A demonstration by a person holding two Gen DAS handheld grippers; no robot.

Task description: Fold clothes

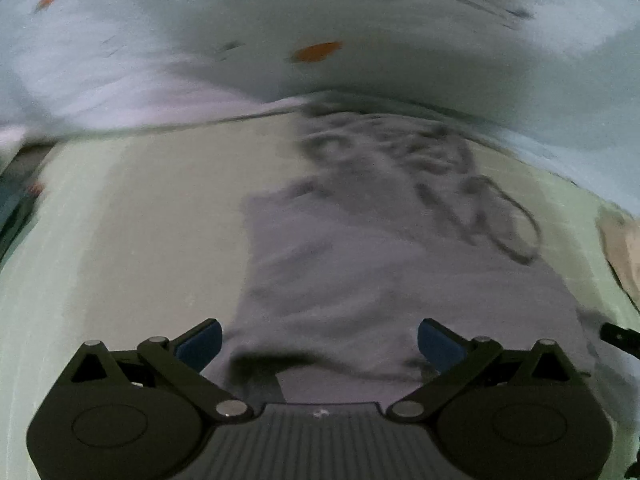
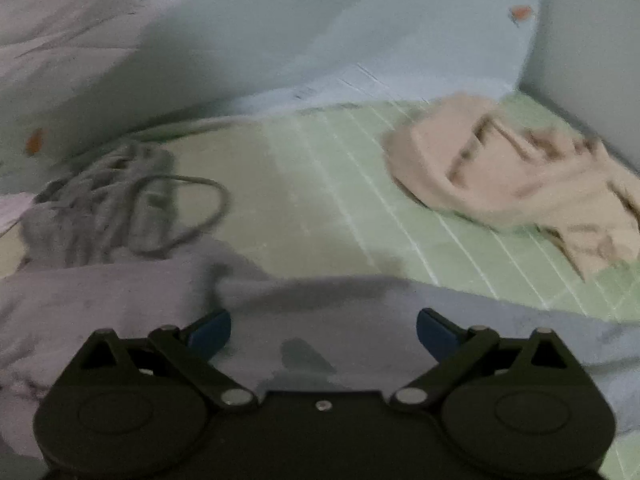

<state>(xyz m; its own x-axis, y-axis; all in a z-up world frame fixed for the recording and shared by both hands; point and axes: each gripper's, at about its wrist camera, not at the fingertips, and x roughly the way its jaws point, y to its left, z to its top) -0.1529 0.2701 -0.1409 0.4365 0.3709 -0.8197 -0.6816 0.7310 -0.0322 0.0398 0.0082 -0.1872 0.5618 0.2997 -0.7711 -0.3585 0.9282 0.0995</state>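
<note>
The grey garment [image 1: 384, 280] is showing as soft, matt knit cloth with a gathered, puckered waistband — its drawstring [image 2: 192, 216] is looking like thin cord. The beige garment [image 2: 508, 184] is lying as limp, matt fabric. The green mat [image 2: 328, 184] is appearing smooth and ribbed with pale lines. The left gripper [image 1: 319, 344] is presenting matt black plastic with dull blue pads [image 1: 202, 344] and shiny metal pivots.

Grey garment [image 1: 380, 280], beige garment [image 2: 520, 184], green striped sheet [image 2: 340, 184]
</note>
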